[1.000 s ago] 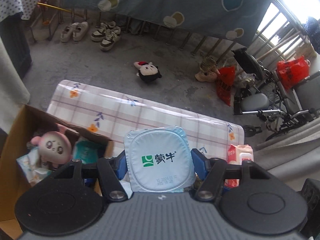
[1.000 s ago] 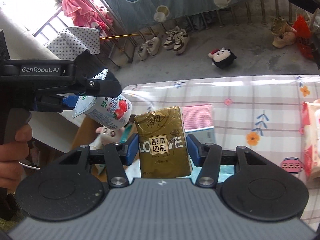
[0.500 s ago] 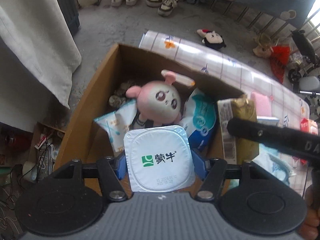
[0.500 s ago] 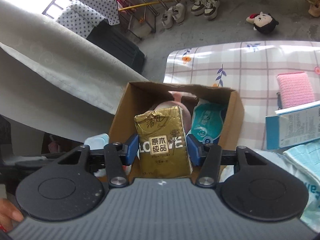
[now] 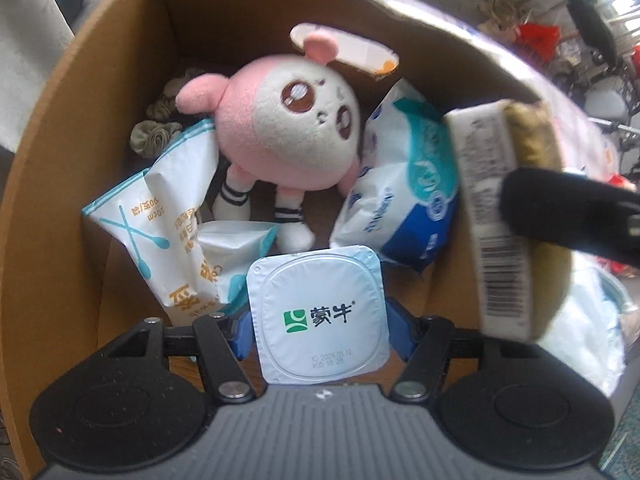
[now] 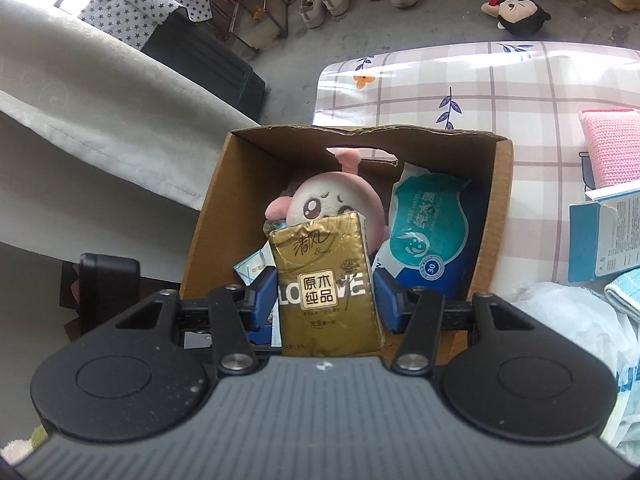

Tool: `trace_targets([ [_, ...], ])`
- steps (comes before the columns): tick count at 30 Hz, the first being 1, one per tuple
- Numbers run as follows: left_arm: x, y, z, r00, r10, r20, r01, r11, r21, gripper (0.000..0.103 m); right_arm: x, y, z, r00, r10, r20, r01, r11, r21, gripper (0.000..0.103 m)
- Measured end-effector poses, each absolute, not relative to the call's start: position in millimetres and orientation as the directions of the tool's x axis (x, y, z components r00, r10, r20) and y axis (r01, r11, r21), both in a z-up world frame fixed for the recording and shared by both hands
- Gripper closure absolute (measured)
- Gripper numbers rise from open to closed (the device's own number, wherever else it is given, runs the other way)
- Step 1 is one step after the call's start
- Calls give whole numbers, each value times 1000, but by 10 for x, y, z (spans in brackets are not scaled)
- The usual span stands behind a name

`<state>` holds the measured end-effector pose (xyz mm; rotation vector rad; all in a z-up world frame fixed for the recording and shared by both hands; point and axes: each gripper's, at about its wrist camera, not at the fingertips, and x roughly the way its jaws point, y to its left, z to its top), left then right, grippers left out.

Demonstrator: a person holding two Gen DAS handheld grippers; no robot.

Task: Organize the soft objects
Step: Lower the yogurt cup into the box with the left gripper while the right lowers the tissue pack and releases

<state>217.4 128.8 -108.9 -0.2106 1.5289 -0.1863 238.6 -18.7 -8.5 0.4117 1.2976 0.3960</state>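
My left gripper [image 5: 318, 320] is shut on a yogurt cup [image 5: 318, 316] with a white foil lid, held low inside the cardboard box [image 5: 60, 128]. The box holds a pink plush doll [image 5: 288, 120], a wet-wipes pack [image 5: 404, 184] and cotton-swab bags [image 5: 160, 216]. My right gripper [image 6: 326, 294] is shut on a gold tissue pack [image 6: 324, 280], held over the box's [image 6: 496, 208] near edge. In the left wrist view that gold tissue pack [image 5: 504, 216] and a black finger [image 5: 568, 216] of the right gripper show at the box's right wall.
The box sits at the left end of a checked tablecloth [image 6: 500, 88]. A pink knitted pad [image 6: 612, 148], a blue carton [image 6: 604, 236] and white plastic bags [image 6: 580, 320] lie on the table to the right. Grey cloth [image 6: 100, 128] hangs left of the box.
Both grippers have moved left from the table to the box. The left one has sunk into the box with the yogurt cup, the right has closed in over its edge with the tissue pack.
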Motion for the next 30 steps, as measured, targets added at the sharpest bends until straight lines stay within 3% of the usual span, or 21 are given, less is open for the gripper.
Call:
trace_targets([
  [12, 2071, 1684, -1252, 4, -131, -991, -57, 990, -131, 38, 2365, 25, -309, 148, 493, -857, -6, 867, 498, 52],
  [30, 2100, 2142, -1022, 40, -198, -979, -215, 955, -202, 41, 2284, 438, -991, 22, 402, -915, 84, 911, 403, 51],
])
